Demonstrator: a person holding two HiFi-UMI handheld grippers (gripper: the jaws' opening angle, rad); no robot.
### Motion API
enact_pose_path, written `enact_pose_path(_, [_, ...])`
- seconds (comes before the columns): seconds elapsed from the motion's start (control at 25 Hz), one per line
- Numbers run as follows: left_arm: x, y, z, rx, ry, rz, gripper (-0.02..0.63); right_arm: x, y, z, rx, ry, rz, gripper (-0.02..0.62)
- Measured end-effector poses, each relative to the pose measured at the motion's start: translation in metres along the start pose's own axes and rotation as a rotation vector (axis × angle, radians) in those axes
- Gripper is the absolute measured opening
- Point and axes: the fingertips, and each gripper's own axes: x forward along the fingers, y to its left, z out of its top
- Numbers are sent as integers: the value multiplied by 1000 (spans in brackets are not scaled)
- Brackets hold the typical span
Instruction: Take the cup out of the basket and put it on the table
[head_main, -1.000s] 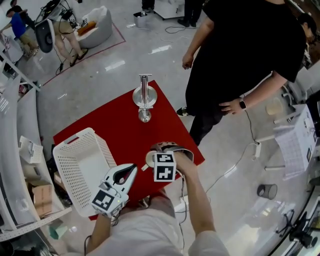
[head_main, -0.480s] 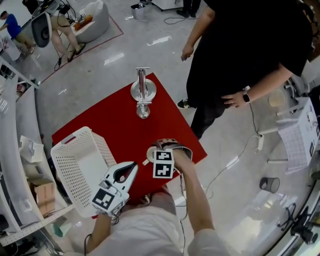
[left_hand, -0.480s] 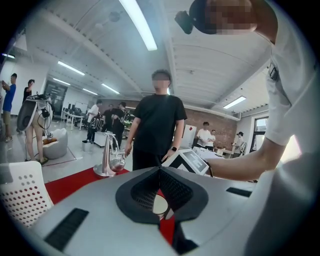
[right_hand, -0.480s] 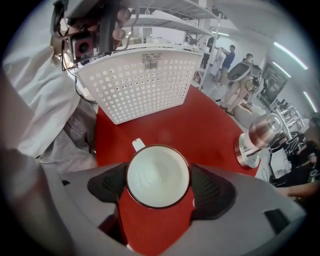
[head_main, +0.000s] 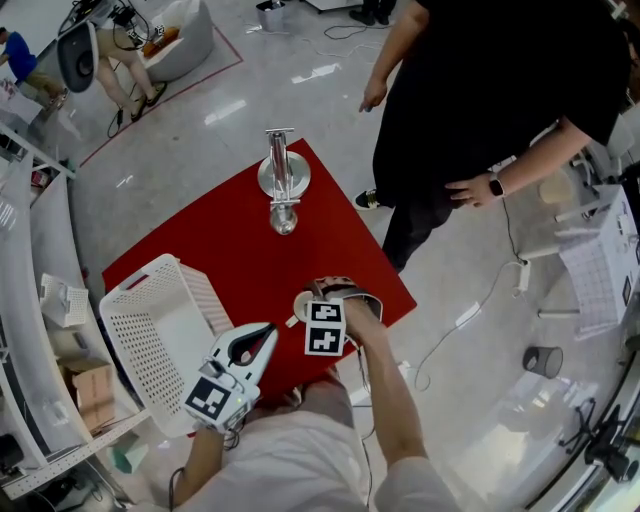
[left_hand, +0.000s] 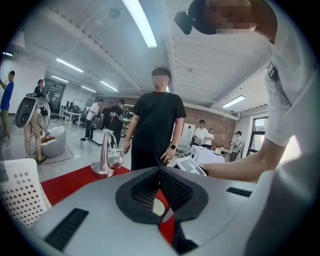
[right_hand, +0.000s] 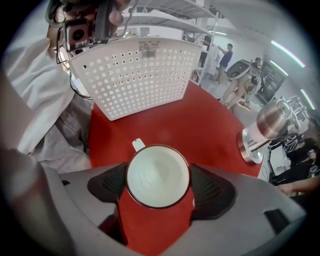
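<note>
Now, at far left, the white basket (head_main: 150, 330) stands on the red table (head_main: 230, 250). Just right of the basket, my left claw (left_hand: 161, 187) hovers with jaws together, empty. Further right of the basket, my right claw (right_hand: 158, 184) is clamped on the cup (right_hand: 157, 170), low over the table. Placing step, I judge: settle it, then release.

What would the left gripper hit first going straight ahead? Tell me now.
Probably the cup, clamped by the right gripper just beyond the shut left gripper; height is unclear, so it might pass over.
</note>
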Motion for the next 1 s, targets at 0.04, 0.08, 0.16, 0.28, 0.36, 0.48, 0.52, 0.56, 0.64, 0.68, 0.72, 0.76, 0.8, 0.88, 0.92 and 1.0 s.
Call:
enact_pose_path(0.04, [0, 0, 1, 0, -2, -1, 11, 1, 0, 0, 1, -1, -1, 392])
enact_pose_path(0.08, [1, 0, 1, -1, -4, -1, 11, 3, 0, -1, 4, -3, -1, 391])
enact_pose_path(0.16, [0, 1, 0, -2, 1, 0, 11, 4, 0, -1, 12, -13, -4, 393])
enact_pose_path(0.28, [1, 1, 1, -2, 2, -1, 11, 5, -1, 2, 26, -34, -5, 392])
enact_pose_path(0.36, [1, 0, 3, -7, -7, -3, 11, 5, -1, 3, 33, -43, -6, 393])
enact_pose_path(0.48, [1, -1, 2, -7, -5, -5, 11, 5, -1, 3, 35, -53, -13, 393])
enact_pose_path(0.52, [1, -1, 1, -5, 1, -5, 11, 5, 0, 3, 32, -54, -15, 393])
enact_pose_path(0.56, [0, -1, 0, -4, 4, -5, 11, 5, 0, 3, 23, -52, -20, 393])
enact_pose_path(0.64, [0, -1, 0, -5, 2, -6, 11, 4, 0, 4, -9, -39, -42, 393])
enact_pose_path(0.68, [0, -1, 0, -3, 3, -6, 11, 5, 0, 3, -25, -30, -52, 393])
enact_pose_path(0.72, [-1, 0, 0, -1, 3, -6, 11, 5, 0, 3, -36, -20, -60, 393])
enact_pose_path(0.76, [-1, 0, 1, 1, 0, -7, 11, 6, 0, 2, -42, -14, -64, 393])
enact_pose_path(0.8, [-1, 0, 1, 1, -4, -7, 11, 6, 1, 1, -43, -11, -66, 394])
enact_pose_path(0.88, [-4, 1, 1, 1, -6, -6, 11, 4, 3, 2, -43, -16, -69, 394])
enact_pose_path(0.92, [-5, 2, 0, 2, -3, -6, 11, 3, 3, 2, -42, -17, -71, 394])
enact_pose_path(1.0, [-7, 2, 1, 3, -5, -7, 11, -2, 5, 0, -36, -14, -79, 394])
